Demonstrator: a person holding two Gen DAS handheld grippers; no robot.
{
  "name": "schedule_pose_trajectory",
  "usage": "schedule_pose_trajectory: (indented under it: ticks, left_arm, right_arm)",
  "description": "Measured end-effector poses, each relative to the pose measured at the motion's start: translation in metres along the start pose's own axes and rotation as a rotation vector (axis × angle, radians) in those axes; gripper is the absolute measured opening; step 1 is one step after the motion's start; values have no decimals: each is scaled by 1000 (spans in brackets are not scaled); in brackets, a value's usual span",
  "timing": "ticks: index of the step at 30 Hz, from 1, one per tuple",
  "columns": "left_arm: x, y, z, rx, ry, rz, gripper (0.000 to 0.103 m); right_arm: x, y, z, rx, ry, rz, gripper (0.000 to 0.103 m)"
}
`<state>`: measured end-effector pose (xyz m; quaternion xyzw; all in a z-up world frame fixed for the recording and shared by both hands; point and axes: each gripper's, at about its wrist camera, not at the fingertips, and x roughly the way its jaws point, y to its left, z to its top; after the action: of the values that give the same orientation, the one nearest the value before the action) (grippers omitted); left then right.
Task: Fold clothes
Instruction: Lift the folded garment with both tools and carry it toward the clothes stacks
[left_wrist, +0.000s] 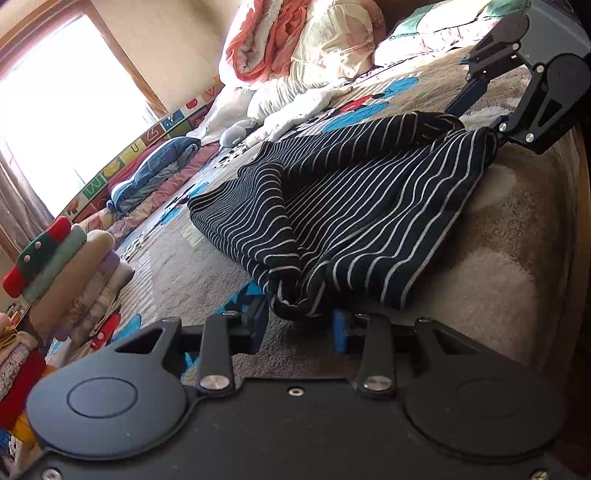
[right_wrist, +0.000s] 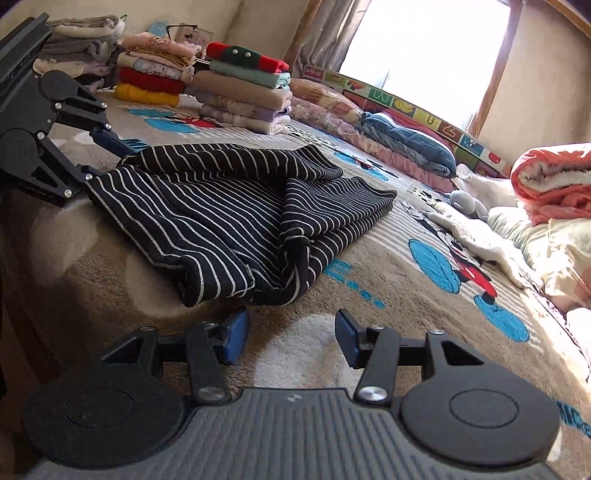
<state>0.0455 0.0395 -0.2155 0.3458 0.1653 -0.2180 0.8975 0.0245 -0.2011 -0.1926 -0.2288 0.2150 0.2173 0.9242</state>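
A black top with thin white stripes (left_wrist: 369, 206) lies folded and rumpled on the bed's plush cartoon blanket (left_wrist: 207, 273). My left gripper (left_wrist: 300, 326) sits low at one near corner of it. Its blue pads (left_wrist: 258, 325) stand apart with the bunched corner drooping between the tips, not squeezed. The same gripper appears at the far left in the right wrist view (right_wrist: 105, 158). My right gripper (right_wrist: 291, 332) is open just short of the top's (right_wrist: 236, 206) other end, with only blanket between its pads (right_wrist: 236, 332). It shows again at the upper right of the left wrist view (left_wrist: 476, 118).
Stacks of folded clothes (right_wrist: 240, 92) stand at the far side of the bed, with more piles (right_wrist: 155, 70) behind. A folded blue garment (right_wrist: 410, 144) lies by an alphabet-print rail (right_wrist: 413, 107). Rolled quilts (left_wrist: 295, 40) and a small grey soft toy (right_wrist: 465, 203) crowd the head end.
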Motion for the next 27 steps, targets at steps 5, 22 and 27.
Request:
schedule_pose_trajectory:
  ticks: [5,22,27]
  left_arm:
    - [-1,-6,1,-4,-20,37,30]
    - [-7,-10,21,-14,6,39,8]
    - [-37,-11,36,20,-4,39,8]
  right_arm:
    - [7,2,7,-107,-18,1,46]
    - [0,27,21,-294,-4,53,19]
    - [-22,28,29,-262,-6,69,19]
